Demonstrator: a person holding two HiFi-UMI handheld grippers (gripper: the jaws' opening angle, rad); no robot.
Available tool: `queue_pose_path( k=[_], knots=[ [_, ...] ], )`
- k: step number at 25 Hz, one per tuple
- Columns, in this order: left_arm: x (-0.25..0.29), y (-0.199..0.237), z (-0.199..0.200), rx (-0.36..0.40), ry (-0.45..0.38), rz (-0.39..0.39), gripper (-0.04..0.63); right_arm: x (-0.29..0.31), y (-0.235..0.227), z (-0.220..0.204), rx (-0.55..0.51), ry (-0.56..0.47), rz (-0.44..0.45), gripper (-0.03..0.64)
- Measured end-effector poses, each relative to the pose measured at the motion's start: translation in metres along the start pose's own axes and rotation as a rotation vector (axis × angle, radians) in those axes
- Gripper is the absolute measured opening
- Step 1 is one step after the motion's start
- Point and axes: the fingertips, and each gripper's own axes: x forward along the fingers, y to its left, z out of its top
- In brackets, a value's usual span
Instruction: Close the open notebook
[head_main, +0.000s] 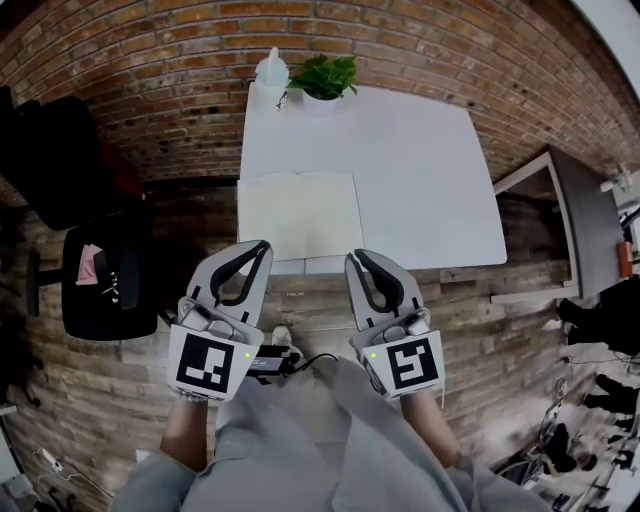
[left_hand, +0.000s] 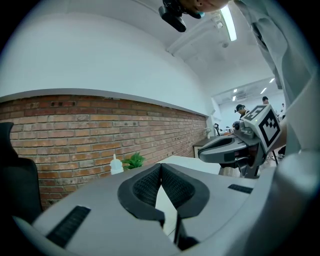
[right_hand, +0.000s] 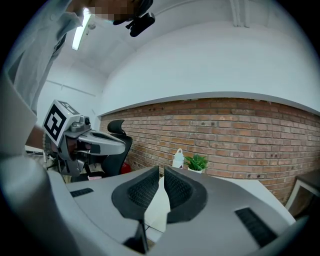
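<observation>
**A:** How does the left gripper (left_hand: 161, 166) stand?

**B:** Its jaws are fully together, tip on tip, and nothing is between them.

**A:** And the right gripper (right_hand: 161, 170)?

**B:** Nearly the same. Its jaws are closed to a thin slit and also hold nothing. In the head view both grippers point to 12 o'clock, side by side.

**A:** Where is the notebook (head_main: 300, 215)?

**B:** It lies open and flat on the white table (head_main: 420, 170), at the near edge. From the left gripper it is at 1 o'clock, from the right one at 11 o'clock. The tips are near its front edge, higher than the pages.

**A:** What else is there?

**B:** At the far edge, at 12 o'clock from the notebook, stands a green plant (head_main: 325, 78). At 11 o'clock there is a white bottle (head_main: 271, 70). A black chair (head_main: 100, 270) stands at 9 o'clock from the left gripper.
</observation>
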Motion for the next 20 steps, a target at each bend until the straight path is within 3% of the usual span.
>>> queue_pose_path(
  k=[4, 20],
  knots=[
    [0.009, 0.005, -0.002, -0.012, 0.004, -0.009, 0.018, 0.006, -0.003, -0.011, -0.008, 0.066, 0.006, 0.058],
    [0.043, 0.011, -0.015, -0.022, 0.065, 0.03, 0.018, 0.029, -0.031, -0.024, 0.004, 0.09, 0.072, 0.058]
  ],
)
